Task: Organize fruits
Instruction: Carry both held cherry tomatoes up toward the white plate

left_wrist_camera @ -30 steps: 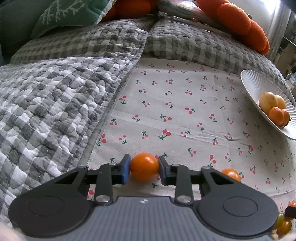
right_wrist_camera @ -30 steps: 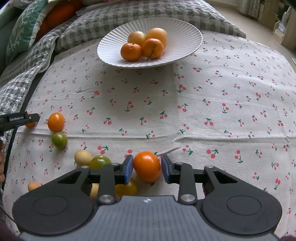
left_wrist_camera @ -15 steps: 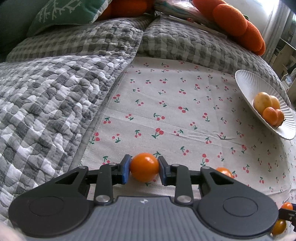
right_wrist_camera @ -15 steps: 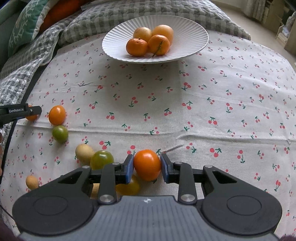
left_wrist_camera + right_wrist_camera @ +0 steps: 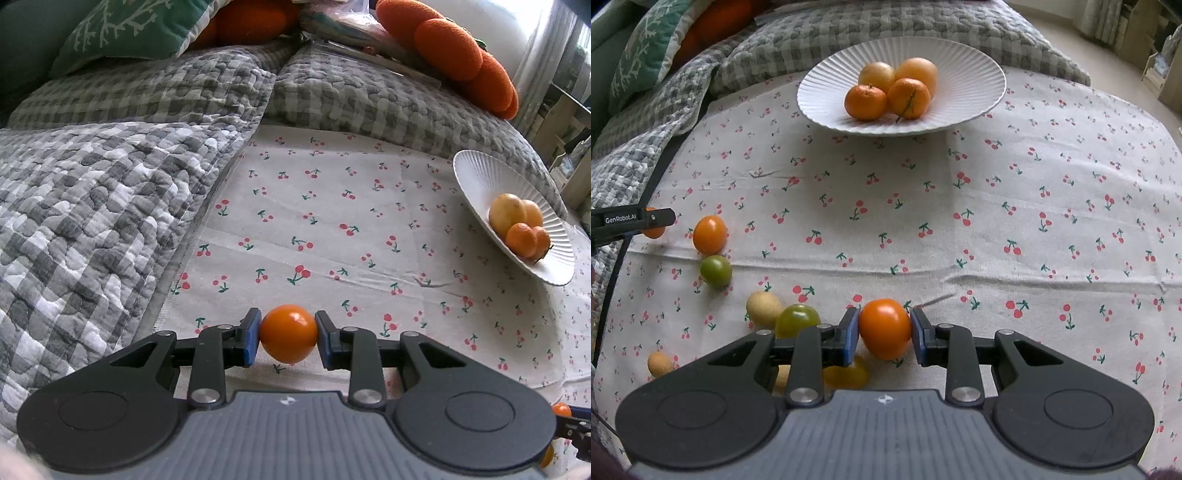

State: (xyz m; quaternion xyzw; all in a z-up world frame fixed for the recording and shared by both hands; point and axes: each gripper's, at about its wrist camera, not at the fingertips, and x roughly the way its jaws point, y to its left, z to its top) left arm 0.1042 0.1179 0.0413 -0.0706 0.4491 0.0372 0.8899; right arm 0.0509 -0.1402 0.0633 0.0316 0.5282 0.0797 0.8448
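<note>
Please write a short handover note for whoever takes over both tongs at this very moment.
Left tongs: shut on a small orange tomato.
Right tongs: shut on a larger orange tomato.
White plate: on the cherry-print cloth, holding four orange and yellow citrus fruits.
Done: those four are plated; two tomatoes are gripped.
Left: place both held tomatoes, then collect the loose ones on the cloth: an orange one, two green ones, several small yellow ones. Where the tomatoes belong is not shown.

We see bare cherry-print cloth [image 5: 960, 221] open up to the white plate [image 5: 979, 70]; loose tomatoes [image 5: 716, 271] crowd the left.
</note>
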